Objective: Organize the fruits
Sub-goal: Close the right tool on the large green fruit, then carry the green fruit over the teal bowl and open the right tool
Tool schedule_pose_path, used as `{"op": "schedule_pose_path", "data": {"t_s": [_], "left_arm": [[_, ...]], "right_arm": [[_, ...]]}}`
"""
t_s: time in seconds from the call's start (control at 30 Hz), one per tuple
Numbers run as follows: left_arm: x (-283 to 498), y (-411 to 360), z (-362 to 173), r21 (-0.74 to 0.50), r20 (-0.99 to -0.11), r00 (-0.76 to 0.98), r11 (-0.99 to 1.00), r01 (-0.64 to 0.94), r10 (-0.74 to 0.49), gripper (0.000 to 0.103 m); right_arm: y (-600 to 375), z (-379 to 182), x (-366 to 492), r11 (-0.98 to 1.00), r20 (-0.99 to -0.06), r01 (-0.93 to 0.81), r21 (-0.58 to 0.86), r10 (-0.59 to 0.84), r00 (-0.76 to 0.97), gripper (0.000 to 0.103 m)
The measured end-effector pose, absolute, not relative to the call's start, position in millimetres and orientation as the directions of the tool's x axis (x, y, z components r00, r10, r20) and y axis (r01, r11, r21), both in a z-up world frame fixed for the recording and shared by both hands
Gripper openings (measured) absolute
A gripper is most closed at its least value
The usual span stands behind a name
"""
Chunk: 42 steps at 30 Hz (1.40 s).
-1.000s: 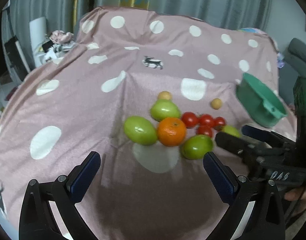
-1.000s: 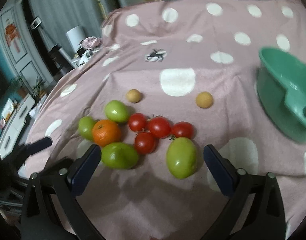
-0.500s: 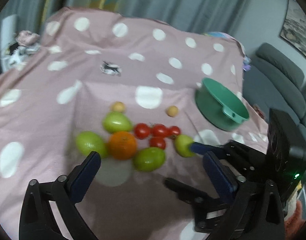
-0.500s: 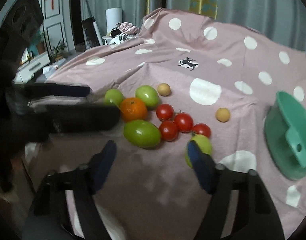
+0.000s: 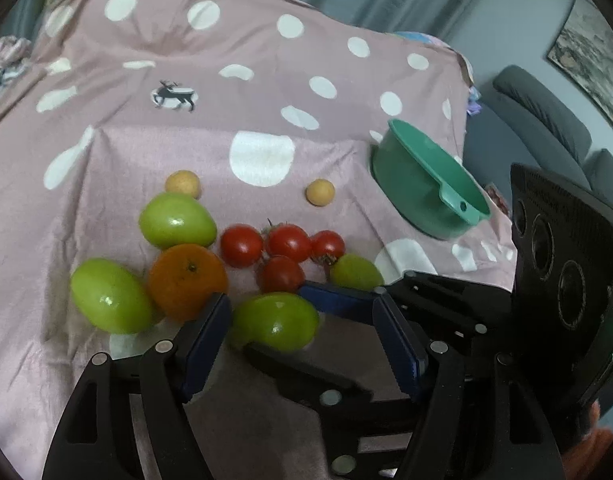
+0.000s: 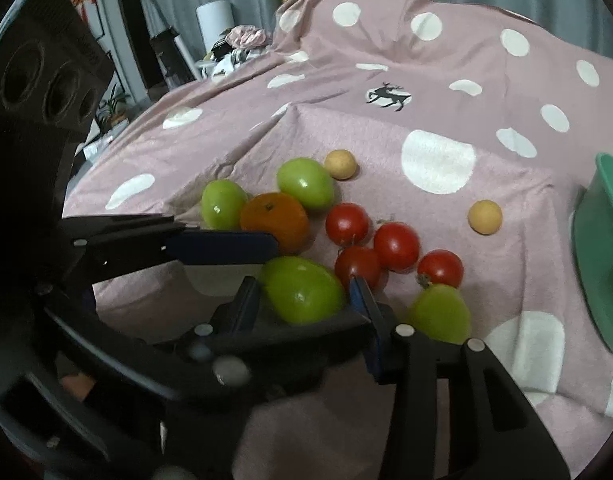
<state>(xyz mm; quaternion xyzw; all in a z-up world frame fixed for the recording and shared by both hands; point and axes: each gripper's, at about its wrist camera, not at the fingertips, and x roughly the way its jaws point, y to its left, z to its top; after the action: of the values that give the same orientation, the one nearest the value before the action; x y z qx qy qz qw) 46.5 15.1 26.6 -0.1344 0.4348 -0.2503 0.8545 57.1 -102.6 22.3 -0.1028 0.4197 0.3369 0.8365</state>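
Observation:
Fruit lies on a pink dotted cloth (image 5: 106, 168): several green mangoes, an orange (image 5: 188, 280), several red tomatoes (image 5: 286, 242) and two small tan fruits (image 5: 320, 192). My right gripper (image 6: 306, 294) has closed in around the nearest green mango (image 6: 302, 290), one finger on each side. My left gripper (image 5: 302, 320) is open around the same mango (image 5: 276, 320), its fingers crossing the right gripper's. A green bowl (image 5: 426, 184) stands to the right.
The green bowl also shows at the right edge of the right wrist view (image 6: 602, 248). A grey sofa (image 5: 546, 120) is beyond the table on the right. Clutter and a white roll (image 6: 214, 20) sit at the far left.
Both grippers have moved forward and down onto the near green mango. Their jaws have narrowed from wide open, and the two grippers now cross each other.

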Motion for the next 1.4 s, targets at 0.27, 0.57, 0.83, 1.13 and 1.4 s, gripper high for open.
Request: {"op": "schedule_pose_path", "data": {"t_s": [0.27,0.57,0.83,1.13,1.4], "left_arm": [[55,28,9,-0.558,-0.694,0.398,0.798,0.229,-0.599,0.053],[55,22,7,-0.565,-0.676,0.428,0.795,0.221,-0.599,0.053],[32,3,52,-0.475,-0.618,0.537,0.817,0.327,-0.574,0.051],[34,-46,101,-0.428,-0.574,0.538,0.786,0.446,-0.618,0.05],[94,-140,134,-0.471,-0.512,0.427,0.659,0.586,-0.745,0.047]], "right_arm": [[-95,12,61,0.772,-0.822,-0.632,0.062,0.399,0.407,0.041],[-102,12,59,0.791,-0.803,-0.611,0.034,0.386,0.455,0.041],[-122,49,31,0.76,-0.669,-0.649,0.02,0.493,0.557,0.041],[-175,91,14,0.792,-0.536,-0.611,-0.009,0.512,0.671,0.041],[-287,127,37,0.892,-0.439,-0.444,0.084,0.433,0.787,0.04]]}}
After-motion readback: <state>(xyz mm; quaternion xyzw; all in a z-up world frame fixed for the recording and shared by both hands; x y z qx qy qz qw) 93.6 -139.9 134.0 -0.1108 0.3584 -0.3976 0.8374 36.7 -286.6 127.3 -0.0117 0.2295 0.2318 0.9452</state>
